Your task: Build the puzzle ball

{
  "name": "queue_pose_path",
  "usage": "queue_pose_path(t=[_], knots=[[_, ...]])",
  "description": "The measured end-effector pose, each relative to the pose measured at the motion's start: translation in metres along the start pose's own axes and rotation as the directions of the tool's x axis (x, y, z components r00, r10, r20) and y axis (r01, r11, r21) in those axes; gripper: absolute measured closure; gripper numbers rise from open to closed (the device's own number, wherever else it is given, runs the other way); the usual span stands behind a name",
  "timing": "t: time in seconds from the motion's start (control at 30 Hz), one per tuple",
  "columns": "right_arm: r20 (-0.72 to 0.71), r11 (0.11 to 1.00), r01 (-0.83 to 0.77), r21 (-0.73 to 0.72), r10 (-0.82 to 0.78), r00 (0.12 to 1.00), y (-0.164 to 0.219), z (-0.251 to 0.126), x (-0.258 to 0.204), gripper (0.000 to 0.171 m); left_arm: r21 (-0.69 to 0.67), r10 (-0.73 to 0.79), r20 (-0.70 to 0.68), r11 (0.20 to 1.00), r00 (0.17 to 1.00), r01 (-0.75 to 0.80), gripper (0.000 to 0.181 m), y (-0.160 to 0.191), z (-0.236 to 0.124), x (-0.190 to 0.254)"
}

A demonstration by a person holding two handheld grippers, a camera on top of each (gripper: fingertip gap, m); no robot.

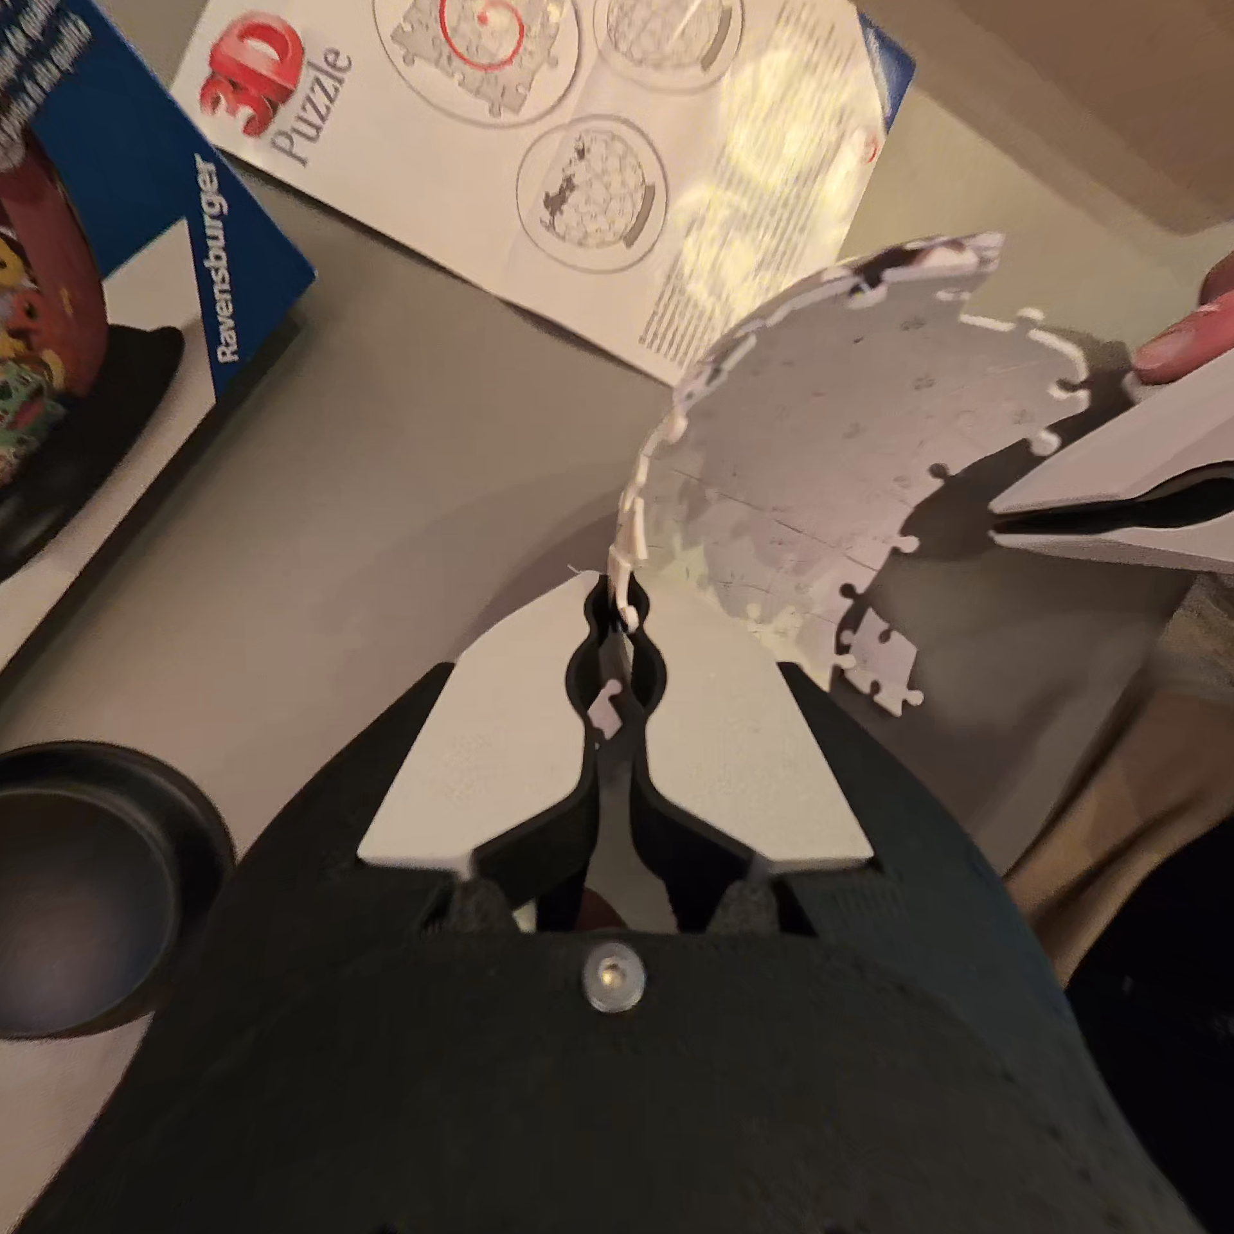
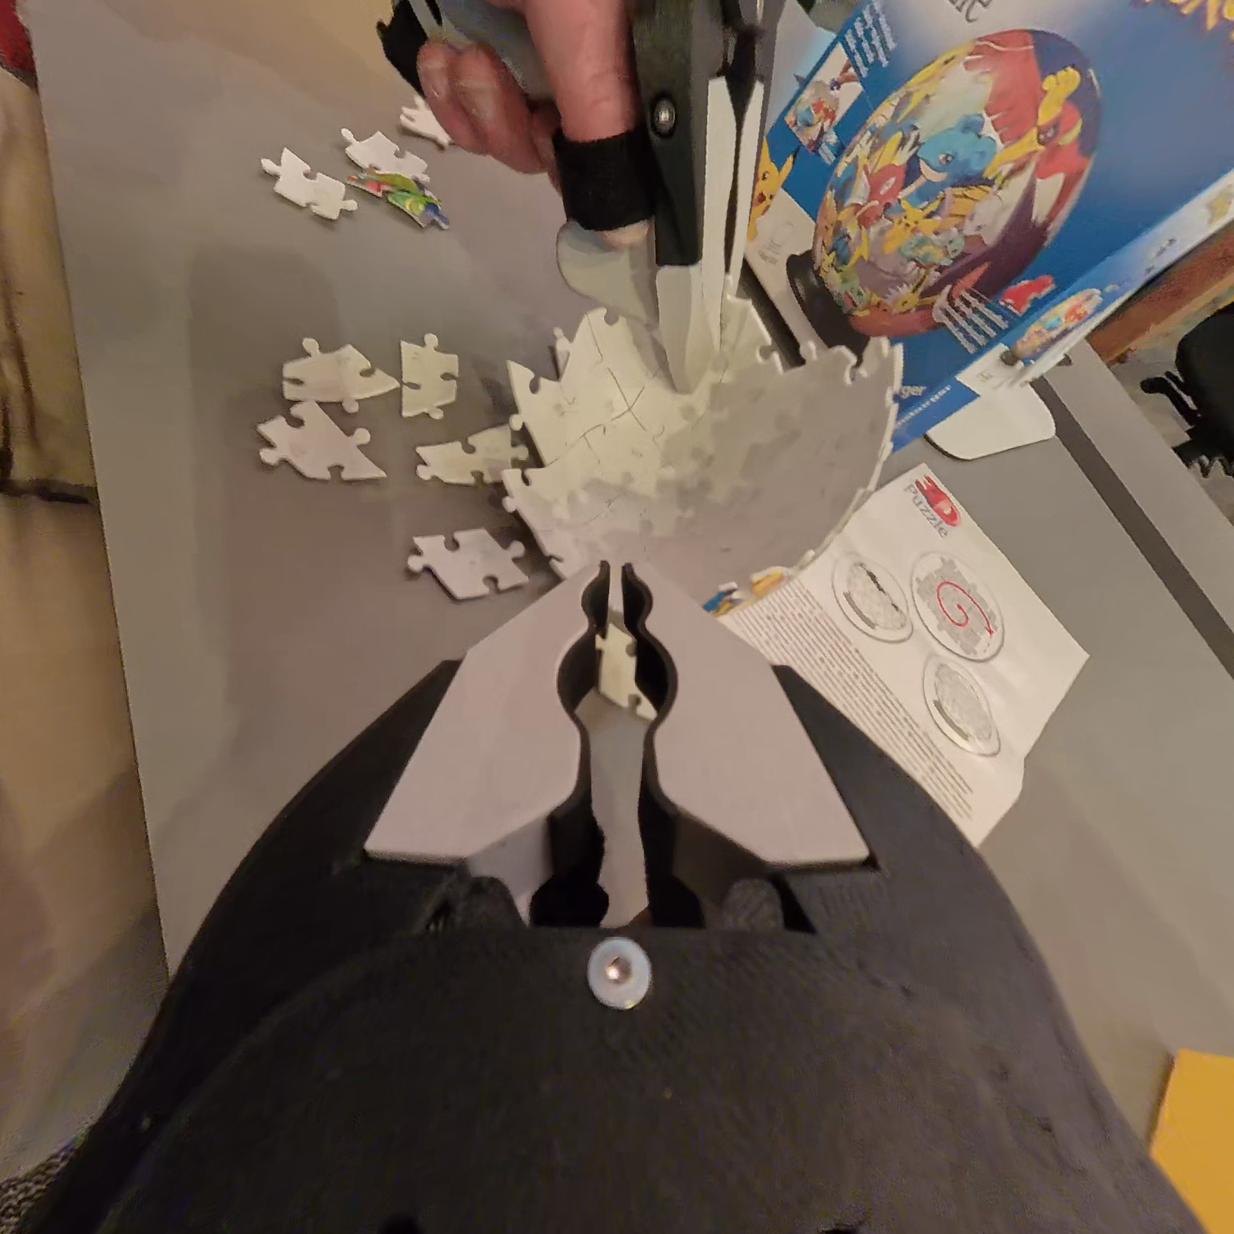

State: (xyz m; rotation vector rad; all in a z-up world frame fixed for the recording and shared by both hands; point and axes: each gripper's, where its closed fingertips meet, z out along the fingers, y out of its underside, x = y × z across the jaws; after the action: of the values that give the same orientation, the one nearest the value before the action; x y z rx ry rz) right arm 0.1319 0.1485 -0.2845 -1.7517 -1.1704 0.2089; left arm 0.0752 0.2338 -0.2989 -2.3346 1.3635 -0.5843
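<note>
White jaws of both grippers closed: half-built shell (image 1: 788, 467) (left), loose piece (image 2: 618, 671) (right)

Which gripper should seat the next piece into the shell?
Right, probably. The right gripper already holds a loose piece close to the half-built shell, while the left gripper is clamped on the shell's rim, steadying it.

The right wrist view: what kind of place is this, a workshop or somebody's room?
Probably a home or office hobby table: a puzzle box, an instruction sheet and loose puzzle pieces lie on it.
</note>
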Motion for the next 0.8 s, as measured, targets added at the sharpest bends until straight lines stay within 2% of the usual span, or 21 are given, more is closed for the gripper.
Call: queue_pose_path(t=[0.37, 0.63, 0.8], knots=[[-0.022, 0.991, 0.026, -0.128, -0.029, 0.999, 0.037, -0.006, 0.009, 0.166, 0.008, 0.019, 0.140, 1.000, 0.990, -0.020, 0.178, -0.016, -0.010, -0.008], [-0.012, 0.975, 0.054, -0.216, -0.058, 0.998, 0.051, 0.010, 0.001, 0.169, -0.003, 0.067, 0.231, 0.998, 0.971, -0.068, 0.178, -0.028, -0.014, 0.000], [-0.032, 0.975, 0.031, -0.221, -0.040, 0.999, 0.049, 0.014, -0.001, 0.171, 0.007, 0.058, 0.231, 0.998, 0.971, -0.062, 0.178, -0.030, -0.014, 0.005]])
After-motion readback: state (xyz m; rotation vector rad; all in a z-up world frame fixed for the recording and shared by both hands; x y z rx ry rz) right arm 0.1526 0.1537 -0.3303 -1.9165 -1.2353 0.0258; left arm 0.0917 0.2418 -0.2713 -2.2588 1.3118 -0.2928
